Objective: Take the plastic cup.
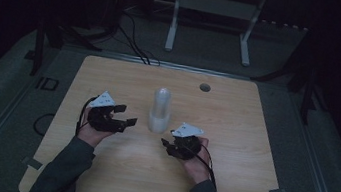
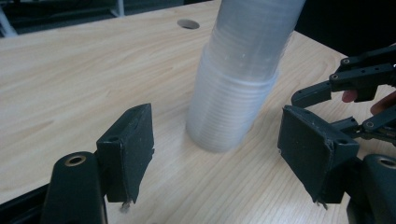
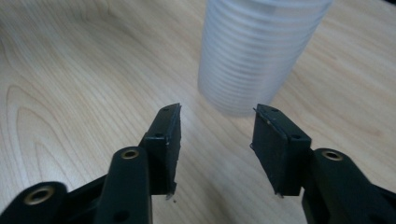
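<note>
A tall stack of clear plastic cups (image 1: 160, 110) stands upside down near the middle of the wooden table (image 1: 110, 77). My left gripper (image 1: 125, 115) hovers just left of the stack, open and empty. In the left gripper view the cup stack (image 2: 243, 74) rises ahead between the wide-apart jaws of the left gripper (image 2: 224, 149). My right gripper (image 1: 168, 143) sits just right of and nearer than the stack's base, open too. The right gripper (image 3: 217, 126) points at the lower rims of the cup stack (image 3: 254, 51), a short gap away.
A round cable hole (image 1: 204, 87) lies in the table's far right part. Behind the table stands a white frame (image 1: 212, 16) with cables on the floor. The other gripper (image 2: 355, 84) shows at the right edge of the left gripper view.
</note>
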### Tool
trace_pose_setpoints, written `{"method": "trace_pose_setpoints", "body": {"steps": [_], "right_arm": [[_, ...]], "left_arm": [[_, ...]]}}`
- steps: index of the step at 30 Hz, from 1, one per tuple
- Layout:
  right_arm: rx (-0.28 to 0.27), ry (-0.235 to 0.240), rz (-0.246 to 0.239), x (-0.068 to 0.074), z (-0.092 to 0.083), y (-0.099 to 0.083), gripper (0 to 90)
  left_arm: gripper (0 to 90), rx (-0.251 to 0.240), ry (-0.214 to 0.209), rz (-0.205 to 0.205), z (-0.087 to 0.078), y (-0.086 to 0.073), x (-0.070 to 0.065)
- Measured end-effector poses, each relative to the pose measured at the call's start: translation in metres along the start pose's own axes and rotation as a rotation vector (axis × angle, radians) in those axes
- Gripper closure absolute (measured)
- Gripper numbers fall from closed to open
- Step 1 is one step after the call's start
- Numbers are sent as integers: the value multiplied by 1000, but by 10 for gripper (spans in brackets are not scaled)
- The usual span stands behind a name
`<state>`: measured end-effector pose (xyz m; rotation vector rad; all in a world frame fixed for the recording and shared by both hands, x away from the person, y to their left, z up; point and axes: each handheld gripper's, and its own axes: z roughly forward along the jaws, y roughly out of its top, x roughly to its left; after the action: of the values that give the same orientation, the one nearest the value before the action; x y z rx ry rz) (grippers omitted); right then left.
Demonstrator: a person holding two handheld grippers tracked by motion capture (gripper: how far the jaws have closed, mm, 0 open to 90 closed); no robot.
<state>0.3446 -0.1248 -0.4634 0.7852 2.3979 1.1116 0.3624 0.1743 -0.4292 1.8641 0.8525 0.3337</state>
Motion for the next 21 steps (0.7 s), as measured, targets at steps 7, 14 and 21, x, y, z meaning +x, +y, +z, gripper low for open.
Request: {"method": "trace_pose_setpoints", "body": {"steps": [7,14,21], "right_arm": [[-22,-16,15,-4,0,5,413],[-21,-31,42,-11,1,7,456],[-46,-14,78,-18,2,10,445]], "left_arm": [[250,-10,-10,6,4,15,-4],[228,-15,-35,-3,7,25,-7],[225,-16,-34,18,13,34,-10]]}}
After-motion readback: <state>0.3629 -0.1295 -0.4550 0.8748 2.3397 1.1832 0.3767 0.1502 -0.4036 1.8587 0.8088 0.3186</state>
